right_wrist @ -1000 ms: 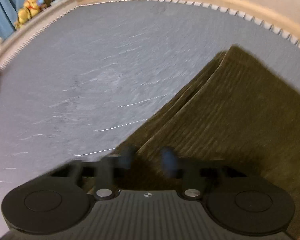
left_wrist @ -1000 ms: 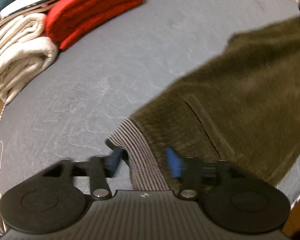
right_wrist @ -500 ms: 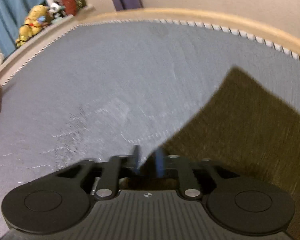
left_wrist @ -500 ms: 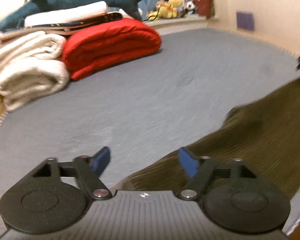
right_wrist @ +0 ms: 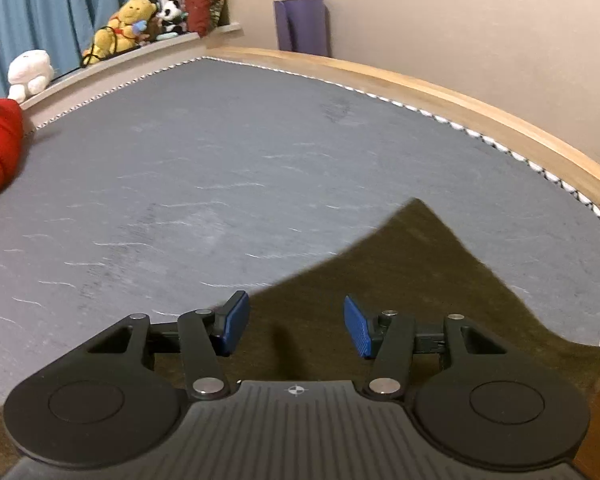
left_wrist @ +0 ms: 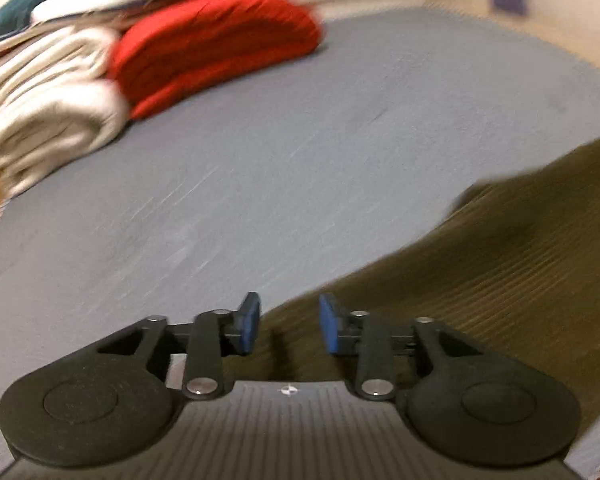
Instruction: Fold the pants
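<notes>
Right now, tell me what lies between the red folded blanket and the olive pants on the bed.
Nothing: only bare grey mattress cover separates the red folded blanket from the olive pants. The left wrist view shows the whole stretch, though blurred.

— Any txt, labels or brand marks on ur feeds?

— None I can read. Left wrist view's blurred. Only sign I see is a small white crosshair mark, no letters or nos., on each gripper body, both views.

— Nothing on the fabric?

— Nope, nothing legible there.
</notes>
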